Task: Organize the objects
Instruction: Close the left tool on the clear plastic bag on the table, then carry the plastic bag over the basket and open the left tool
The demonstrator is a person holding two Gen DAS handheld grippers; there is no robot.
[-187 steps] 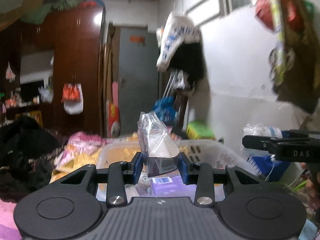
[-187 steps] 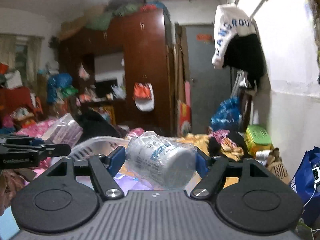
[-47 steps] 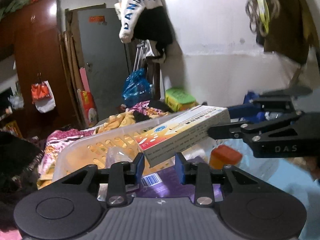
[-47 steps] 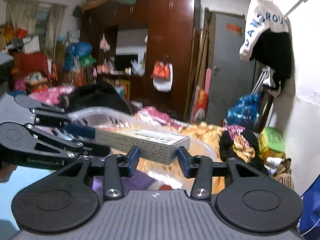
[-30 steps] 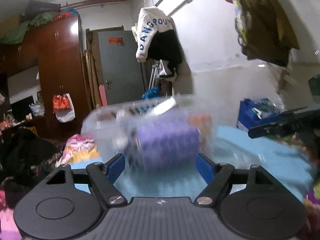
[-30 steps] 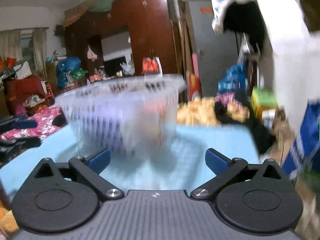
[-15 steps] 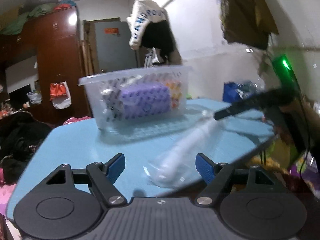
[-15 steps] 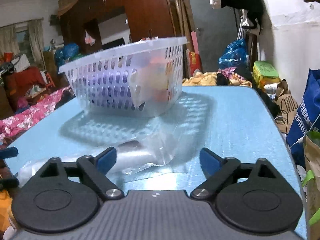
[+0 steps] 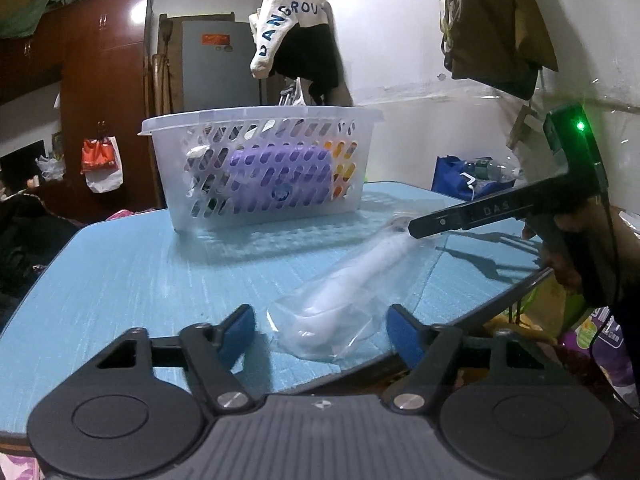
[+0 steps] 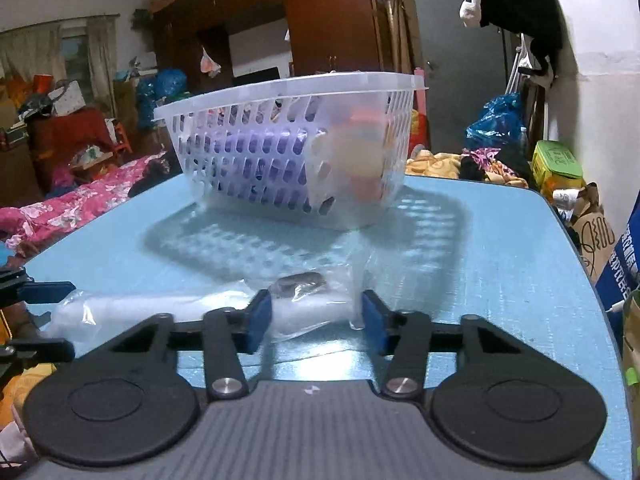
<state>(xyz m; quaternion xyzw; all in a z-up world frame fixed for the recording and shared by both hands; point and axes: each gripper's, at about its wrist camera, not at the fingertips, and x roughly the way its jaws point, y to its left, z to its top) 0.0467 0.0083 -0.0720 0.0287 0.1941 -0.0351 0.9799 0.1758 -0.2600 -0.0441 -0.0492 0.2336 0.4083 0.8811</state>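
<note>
On the blue table (image 9: 120,272), both my tongs straddle one last bagged item

My left gripper (image 9: 320,330) and right gripper (image 10: 316,316) stand spread, empty, one at each end of the long white tube in its clear bag (image 9: 360,276), lying flat just before the white basket (image 9: 260,120) – two ends, I judge, because slack plastic would sag from one

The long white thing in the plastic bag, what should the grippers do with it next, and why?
Probably close both grippers on it. The bagged white tube lies flat on the blue table, outside the basket. The left gripper and the right gripper are open, one at each end.
</note>
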